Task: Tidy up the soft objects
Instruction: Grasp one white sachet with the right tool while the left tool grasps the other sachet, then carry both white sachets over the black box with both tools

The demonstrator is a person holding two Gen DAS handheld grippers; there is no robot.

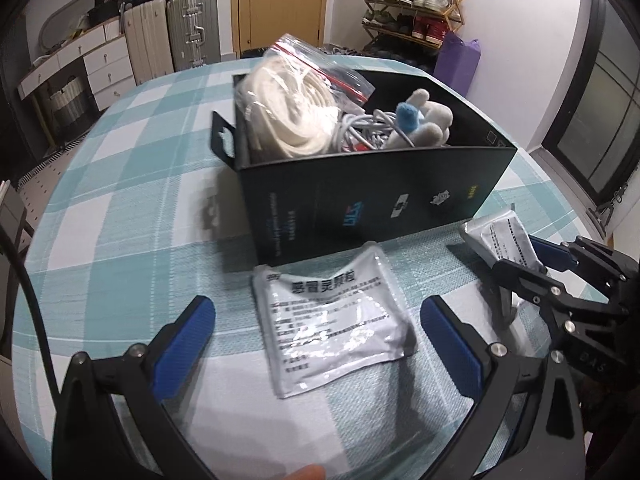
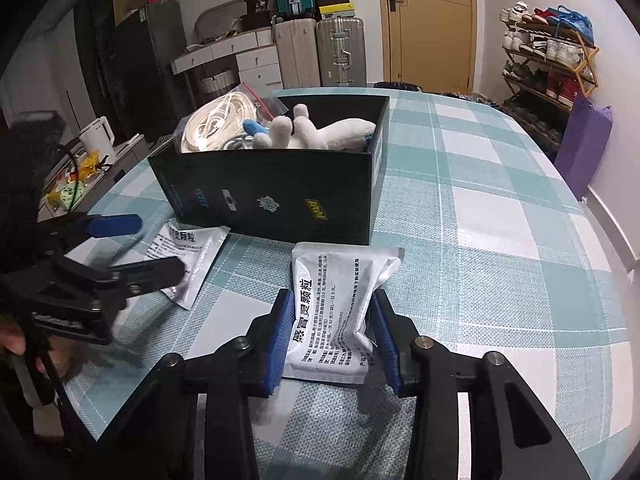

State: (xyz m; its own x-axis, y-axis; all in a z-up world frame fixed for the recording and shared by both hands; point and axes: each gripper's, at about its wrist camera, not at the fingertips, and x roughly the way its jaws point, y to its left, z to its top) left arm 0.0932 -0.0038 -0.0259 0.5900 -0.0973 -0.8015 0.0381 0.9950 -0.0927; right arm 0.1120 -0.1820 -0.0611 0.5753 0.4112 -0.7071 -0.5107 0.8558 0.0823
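Black cardboard box (image 2: 280,192) already holds bagged cord, cable, plush toy. Right tool (image 2: 332,344) clamped on one silver foil sachet (image 2: 340,304); left tool (image 1: 316,344) apart over second sachet (image 1: 332,320) on bench.

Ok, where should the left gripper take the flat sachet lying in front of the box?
Probably across its two long side edges, coming down from above. The sachet lies flat on the cloth, puckered in the middle, with the open left gripper already straddling its width. The right gripper holds the other sachet the same way.
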